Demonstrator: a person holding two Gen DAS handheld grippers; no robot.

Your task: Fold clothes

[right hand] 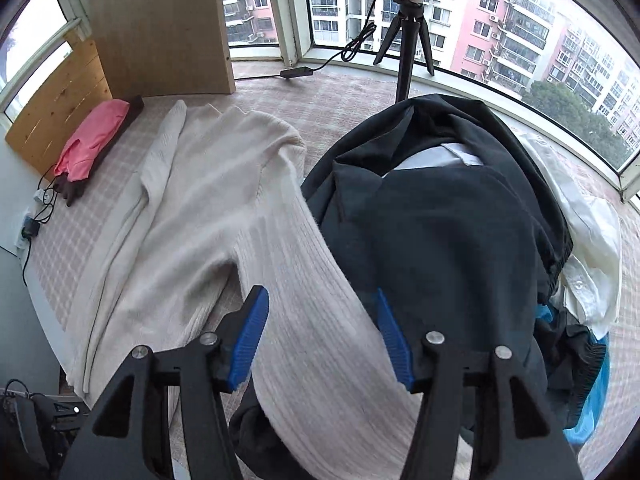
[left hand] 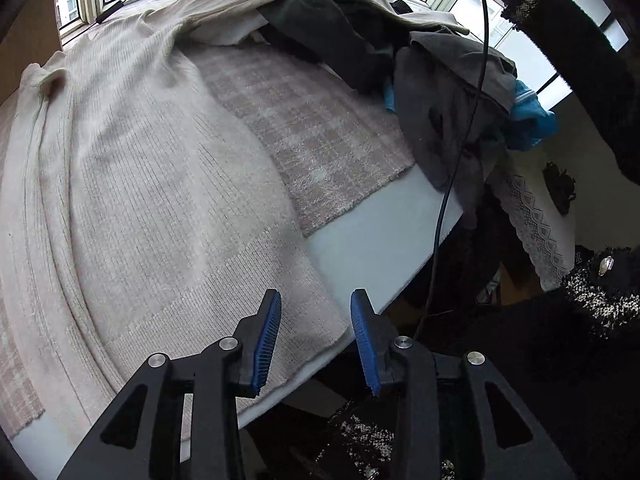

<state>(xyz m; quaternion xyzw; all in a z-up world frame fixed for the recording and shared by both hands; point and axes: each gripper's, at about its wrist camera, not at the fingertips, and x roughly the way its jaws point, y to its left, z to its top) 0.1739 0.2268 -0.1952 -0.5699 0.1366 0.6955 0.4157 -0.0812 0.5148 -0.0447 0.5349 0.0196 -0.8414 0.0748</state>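
Note:
A cream ribbed knit sweater [left hand: 152,184] lies spread flat on a pink checked blanket [left hand: 316,128]; it also shows in the right wrist view [right hand: 208,208]. One sleeve [right hand: 316,320] drapes over a pile of dark clothes [right hand: 440,240]. My left gripper [left hand: 316,336] is open, its blue pads astride the sweater's bottom hem corner at the bed edge. My right gripper [right hand: 320,332] is open, above the draped sleeve.
The pile holds dark grey garments [left hand: 440,120], a white shirt [right hand: 592,240] and blue cloth [left hand: 532,116]. A pink item [right hand: 92,140] lies by a wooden headboard [right hand: 60,100]. A tripod [right hand: 408,40] stands on the window sill. A black cable [left hand: 460,160] hangs at right.

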